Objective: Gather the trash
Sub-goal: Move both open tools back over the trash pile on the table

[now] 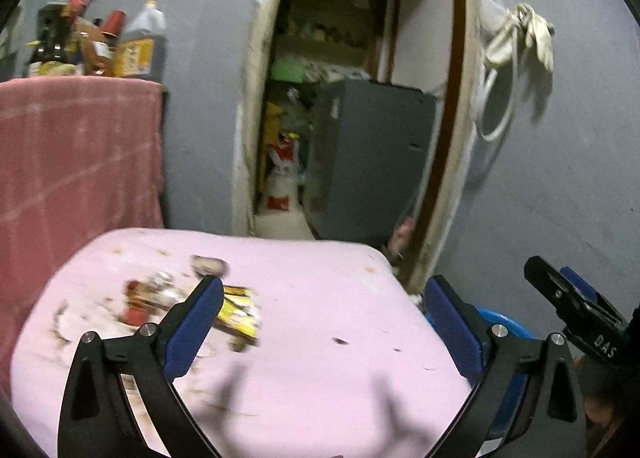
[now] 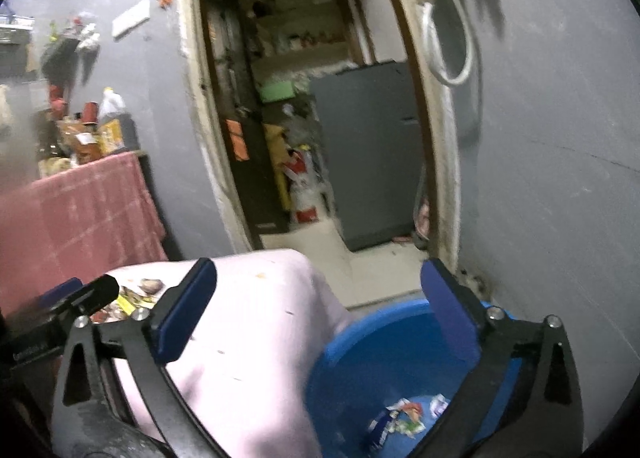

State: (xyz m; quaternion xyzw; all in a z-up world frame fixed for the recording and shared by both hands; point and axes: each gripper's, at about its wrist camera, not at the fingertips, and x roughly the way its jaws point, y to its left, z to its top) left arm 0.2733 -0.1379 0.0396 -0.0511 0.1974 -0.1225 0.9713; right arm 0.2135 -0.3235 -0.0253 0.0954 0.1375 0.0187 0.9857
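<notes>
A pile of trash (image 1: 160, 298) lies on the left of a pink-covered table (image 1: 312, 322): a yellow wrapper (image 1: 240, 312), red scraps and a crumpled grey piece (image 1: 208, 264). My left gripper (image 1: 320, 298) is open and empty above the table, its left finger beside the yellow wrapper. My right gripper (image 2: 320, 286) is open and empty above a blue bin (image 2: 384, 346) that holds several wrappers (image 2: 404, 416). The bin (image 1: 500, 322) stands at the table's right edge. The trash pile also shows in the right wrist view (image 2: 136, 298).
A pink towel-draped counter (image 1: 76, 154) at left carries bottles (image 1: 136, 46). An open doorway (image 1: 352, 98) ahead leads to a storeroom with a grey cabinet (image 1: 372, 162). White cloth and a cord (image 1: 516, 46) hang on the grey wall at right.
</notes>
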